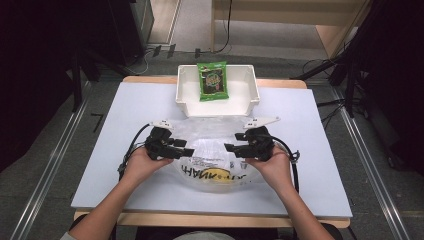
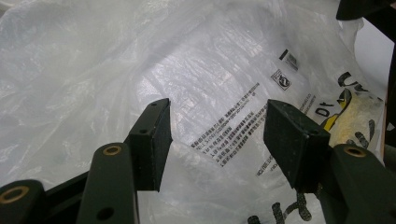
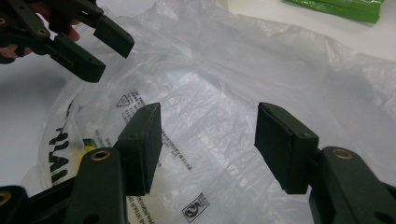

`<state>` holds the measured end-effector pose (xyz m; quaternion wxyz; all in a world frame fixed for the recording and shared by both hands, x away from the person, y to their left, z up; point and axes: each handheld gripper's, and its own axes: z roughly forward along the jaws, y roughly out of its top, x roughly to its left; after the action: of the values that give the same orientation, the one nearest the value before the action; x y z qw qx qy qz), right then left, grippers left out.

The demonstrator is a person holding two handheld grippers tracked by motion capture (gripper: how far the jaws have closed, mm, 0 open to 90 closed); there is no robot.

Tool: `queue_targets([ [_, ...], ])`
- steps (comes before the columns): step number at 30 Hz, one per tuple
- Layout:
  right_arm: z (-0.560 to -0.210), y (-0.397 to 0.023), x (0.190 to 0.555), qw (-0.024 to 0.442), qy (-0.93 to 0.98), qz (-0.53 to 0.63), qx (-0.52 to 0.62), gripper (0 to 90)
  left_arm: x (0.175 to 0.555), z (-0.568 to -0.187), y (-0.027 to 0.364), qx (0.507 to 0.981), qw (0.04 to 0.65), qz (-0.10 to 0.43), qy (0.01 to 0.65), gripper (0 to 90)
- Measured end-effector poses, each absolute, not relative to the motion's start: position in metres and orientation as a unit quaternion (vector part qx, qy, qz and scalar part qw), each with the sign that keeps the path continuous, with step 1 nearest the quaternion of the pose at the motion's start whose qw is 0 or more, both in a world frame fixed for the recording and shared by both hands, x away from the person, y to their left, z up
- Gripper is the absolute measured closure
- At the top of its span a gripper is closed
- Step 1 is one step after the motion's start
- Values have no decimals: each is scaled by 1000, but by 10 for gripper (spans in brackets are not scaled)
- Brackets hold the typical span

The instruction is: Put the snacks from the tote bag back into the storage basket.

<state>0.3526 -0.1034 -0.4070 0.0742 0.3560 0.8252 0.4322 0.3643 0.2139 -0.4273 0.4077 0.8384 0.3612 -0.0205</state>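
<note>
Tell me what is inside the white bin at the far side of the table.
One green snack packet lies in the white bin, leaning on its back wall. The bin floor under the packet is covered.

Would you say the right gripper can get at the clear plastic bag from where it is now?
Probably yes. The right gripper hangs over the plastic bag with its jaws open, and the right gripper view shows nothing between its pads and the film. The left gripper is off to the bag's other side.
</note>
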Motion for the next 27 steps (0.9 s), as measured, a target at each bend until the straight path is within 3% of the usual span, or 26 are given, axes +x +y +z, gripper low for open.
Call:
queue_targets([
  [27, -443, -105, 342, 66, 816, 436, 374, 431, 366, -430, 211, 846, 401, -16, 352, 430],
])
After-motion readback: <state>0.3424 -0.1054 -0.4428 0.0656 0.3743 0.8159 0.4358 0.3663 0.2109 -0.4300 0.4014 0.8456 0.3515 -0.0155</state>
